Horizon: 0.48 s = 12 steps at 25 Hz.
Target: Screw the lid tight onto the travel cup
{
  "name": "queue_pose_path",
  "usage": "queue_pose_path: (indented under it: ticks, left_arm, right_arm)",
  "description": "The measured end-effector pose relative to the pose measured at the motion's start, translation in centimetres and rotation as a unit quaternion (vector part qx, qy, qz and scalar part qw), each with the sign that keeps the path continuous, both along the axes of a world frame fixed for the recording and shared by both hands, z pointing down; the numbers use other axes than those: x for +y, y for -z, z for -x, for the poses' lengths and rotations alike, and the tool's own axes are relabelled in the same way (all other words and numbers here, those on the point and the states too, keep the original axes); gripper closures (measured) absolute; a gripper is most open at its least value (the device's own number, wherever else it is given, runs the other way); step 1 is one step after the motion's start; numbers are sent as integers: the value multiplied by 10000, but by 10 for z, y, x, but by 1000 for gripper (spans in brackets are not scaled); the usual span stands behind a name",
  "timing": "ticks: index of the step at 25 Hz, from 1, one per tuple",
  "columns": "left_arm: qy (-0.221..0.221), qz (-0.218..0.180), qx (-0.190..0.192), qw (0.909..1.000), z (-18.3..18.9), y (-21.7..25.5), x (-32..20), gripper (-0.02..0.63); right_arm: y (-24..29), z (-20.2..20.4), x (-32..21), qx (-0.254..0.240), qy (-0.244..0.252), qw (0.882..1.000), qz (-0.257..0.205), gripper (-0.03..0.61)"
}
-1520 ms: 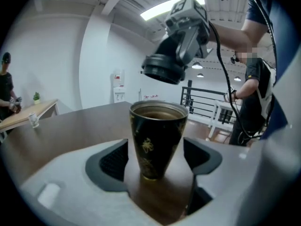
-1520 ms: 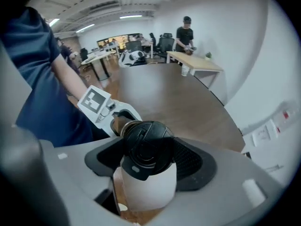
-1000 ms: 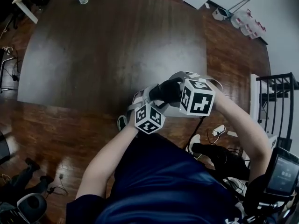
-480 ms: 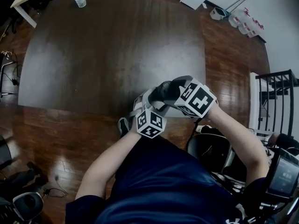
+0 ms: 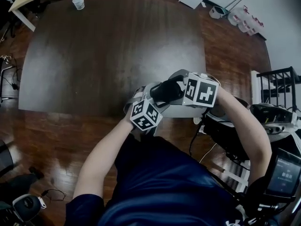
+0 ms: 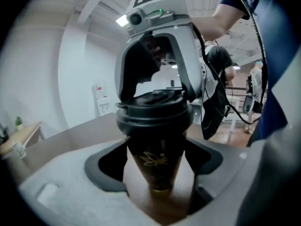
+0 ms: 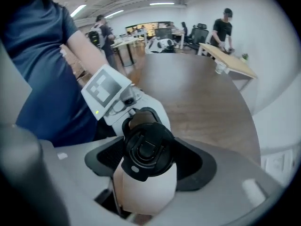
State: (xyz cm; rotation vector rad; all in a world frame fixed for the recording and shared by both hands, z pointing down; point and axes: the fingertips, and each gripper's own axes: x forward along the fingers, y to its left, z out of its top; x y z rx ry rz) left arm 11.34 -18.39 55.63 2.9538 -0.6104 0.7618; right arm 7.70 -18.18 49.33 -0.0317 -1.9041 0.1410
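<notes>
Wood with a dark, streaky grain and a dull sheen makes up the broad table (image 5: 113, 51), whose corners are rounded. Over its near edge, right of the middle, the cup (image 6: 157, 166) hangs in the air between the 2 grippers. It is a glossy, dark brown cone that narrows toward its base and carries a small gold leaf emblem. On its mouth sits the lid (image 6: 154, 108), matte black and round, with a thick rolled rim.

The left gripper (image 6: 159, 157) has its 2 dark pads against the cup's sides, below the lid. Its jaws have just eased a little wider, with the cup between them. The right gripper (image 7: 150, 157) comes in from above and clamps the lid's rim, 1 pad on each side.

Only the left gripper view shows the cup's body and emblem. Only the right gripper view shows the lid's top, with raised rings around a flap in the middle. In the head view the white gripper shells and their black-and-white marker cubes hide nearly all of the cup. That view alone shows where the pair sits over the table, and a clear tumbler (image 5: 78, 2) at the far left corner.
</notes>
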Motion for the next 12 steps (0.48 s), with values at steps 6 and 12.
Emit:
queue_pose_path:
  ticks: [6,12]
  left_arm:
    - [1168,-30,122,9931,-1,-4,6,227]
    - [-309,-256,-646,9971,10,-17,10,192]
  right_arm:
    - [-7,-8,0,-14,-2367,9710,-340,238]
    - [11,-11,3,391,-336,9973,-523,130]
